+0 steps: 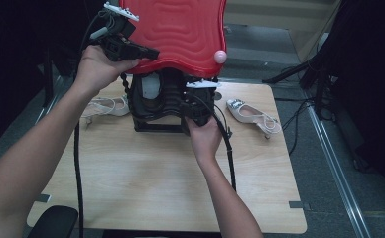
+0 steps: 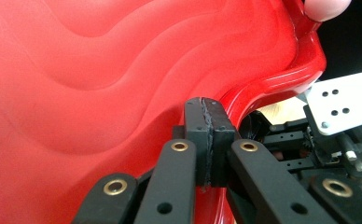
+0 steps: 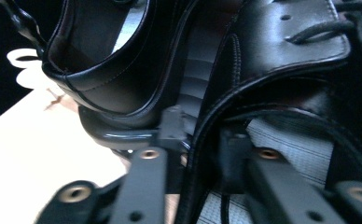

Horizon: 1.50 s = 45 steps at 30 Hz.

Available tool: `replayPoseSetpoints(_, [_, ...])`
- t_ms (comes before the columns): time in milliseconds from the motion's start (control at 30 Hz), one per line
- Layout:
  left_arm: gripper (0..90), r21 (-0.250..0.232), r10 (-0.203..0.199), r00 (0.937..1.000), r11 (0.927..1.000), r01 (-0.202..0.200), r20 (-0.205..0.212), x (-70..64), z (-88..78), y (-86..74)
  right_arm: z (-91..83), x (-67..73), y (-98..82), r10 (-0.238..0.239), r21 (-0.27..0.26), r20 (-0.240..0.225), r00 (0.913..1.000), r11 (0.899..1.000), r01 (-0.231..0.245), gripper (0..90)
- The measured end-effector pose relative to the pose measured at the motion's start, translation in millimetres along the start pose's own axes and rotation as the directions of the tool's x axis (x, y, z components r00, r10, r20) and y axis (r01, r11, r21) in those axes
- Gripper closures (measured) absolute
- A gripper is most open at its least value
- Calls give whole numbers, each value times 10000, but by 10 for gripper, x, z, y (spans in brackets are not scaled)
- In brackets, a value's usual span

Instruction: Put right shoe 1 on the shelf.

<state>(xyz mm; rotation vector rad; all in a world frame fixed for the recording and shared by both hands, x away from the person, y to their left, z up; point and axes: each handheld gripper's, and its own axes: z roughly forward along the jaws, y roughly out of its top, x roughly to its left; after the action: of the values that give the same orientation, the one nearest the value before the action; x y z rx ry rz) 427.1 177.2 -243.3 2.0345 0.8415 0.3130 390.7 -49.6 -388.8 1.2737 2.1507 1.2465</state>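
Note:
A red lid (image 1: 180, 32) with a wavy surface stands tilted up over a black rack (image 1: 151, 126) that holds black shoes (image 1: 156, 94). My left gripper (image 1: 153, 52) is at the lid's lower left edge. In the left gripper view its pads (image 2: 202, 135) are pressed together on the red rim (image 2: 281, 79). My right gripper (image 1: 193, 111) is at the rack's right side. In the right gripper view (image 3: 202, 133) the jaws stand apart, and the thin edge of a laced black shoe (image 3: 286, 37) runs between them without being pinched. A second black shoe (image 3: 100, 70) lies just left of it.
The rack stands at the back of a wooden table (image 1: 156, 173). One white heeled sandal (image 1: 252, 115) lies to its right, another (image 1: 106, 105) to its left. A pink knob (image 1: 221, 56) sits on the lid's right edge. Cables trail across the table from both grippers.

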Motion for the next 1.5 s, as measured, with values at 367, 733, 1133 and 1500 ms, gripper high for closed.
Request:
replayPoseSetpoints(367, [900, -101, 87, 9999, 9999, -88, -91, -5, 5, -10, -320, 45, 0, 109, -167, -825, 9965, 9998, -123, 680])
replayPoseSetpoints(733, [900, -67, 51, 10000, 10000, -52, -78, -4, 4, -6, -775, 83, -255, -756, 423, -1469, 9863, 9957, 826, 900])
replayPoseSetpoints(1133, [900, -57, 85, 9999, 9999, -86, -91, -7, 4, -7, -671, -194, -657, -471, 1280, -1166, 9921, 9898, 620, 900])
replayPoseSetpoints(1500, [900, -14, 30, 9999, 10000, -30, -114, -12, 0, -6, -556, -173, -625, -48, 1007, -1330, 9911, 9947, 183, 900])
